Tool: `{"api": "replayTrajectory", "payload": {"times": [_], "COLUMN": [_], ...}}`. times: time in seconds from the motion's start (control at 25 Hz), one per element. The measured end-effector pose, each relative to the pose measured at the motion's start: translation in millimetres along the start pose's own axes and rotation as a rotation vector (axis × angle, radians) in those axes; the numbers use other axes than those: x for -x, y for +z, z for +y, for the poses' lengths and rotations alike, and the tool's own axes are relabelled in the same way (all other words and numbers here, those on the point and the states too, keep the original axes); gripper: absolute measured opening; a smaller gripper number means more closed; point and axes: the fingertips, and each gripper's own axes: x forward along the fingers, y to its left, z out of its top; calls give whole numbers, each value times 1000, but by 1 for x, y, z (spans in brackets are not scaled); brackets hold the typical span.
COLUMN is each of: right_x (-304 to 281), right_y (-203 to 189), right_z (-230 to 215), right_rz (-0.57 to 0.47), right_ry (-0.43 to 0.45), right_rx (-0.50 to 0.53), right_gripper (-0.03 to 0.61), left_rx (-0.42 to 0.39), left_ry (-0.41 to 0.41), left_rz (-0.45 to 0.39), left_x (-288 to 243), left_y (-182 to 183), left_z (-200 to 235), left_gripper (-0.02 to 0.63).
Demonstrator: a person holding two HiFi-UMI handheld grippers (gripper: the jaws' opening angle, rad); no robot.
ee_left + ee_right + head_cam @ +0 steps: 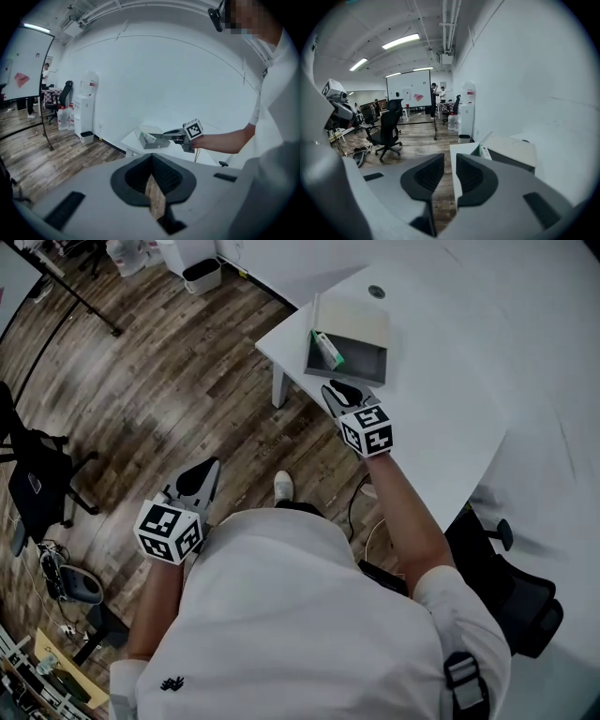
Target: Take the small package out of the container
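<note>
A grey open box, the container (361,360), stands near the corner of the white table (441,418), its lid (354,320) folded back. The small green-and-white package (326,350) leans against its left inner wall. My right gripper (337,388) hovers just in front of the container, open with nothing between its fingers. In the right gripper view the gripper (450,157) points at the container (511,157) and the package (483,151) just beyond its tips. My left gripper (208,465) hangs over the wooden floor, away from the table, shut and empty (151,157).
A black office chair (506,577) stands at the table's right side. Another dark chair (37,474) and cables lie on the floor at left. A waste bin (202,276) sits by the far wall. A round cable grommet (376,292) lies behind the container.
</note>
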Motion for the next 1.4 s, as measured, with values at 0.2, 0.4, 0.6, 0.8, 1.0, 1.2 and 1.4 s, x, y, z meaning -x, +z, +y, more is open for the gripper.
{"api": "replayTrajectory", "payload": {"times": [0.2, 0.4, 0.6, 0.8, 1.0, 1.2, 1.4], "right_x": [-31, -59, -80, -100, -118, -130, -134], "right_y": [-8, -13, -16, -27, -36, -45, -47], "right_z": [-42, -70, -90, -105, -113, -116, -122], "right_rz": [23, 43, 65, 98, 139, 181, 193], "right_ry": [-30, -38, -44, -47, -51, -51, -73], "right_rx": [-11, -28, -22, -25, -19, -16, -6], "right_gripper": [100, 133, 141, 154, 167, 165, 115], "left_rx": [6, 29, 58, 72, 76, 86, 87], "left_ry": [60, 125, 174, 200, 220, 235, 237], "left_rz": [14, 9, 10, 23, 21, 27, 42], "left_x": [-3, -2, -3, -8, -10, -9, -12], "left_y": [1, 3, 4, 3, 10, 11, 8], "left_z": [5, 13, 18, 21, 23, 25, 22], "left_gripper": [8, 6, 6, 6, 8, 6, 8]}}
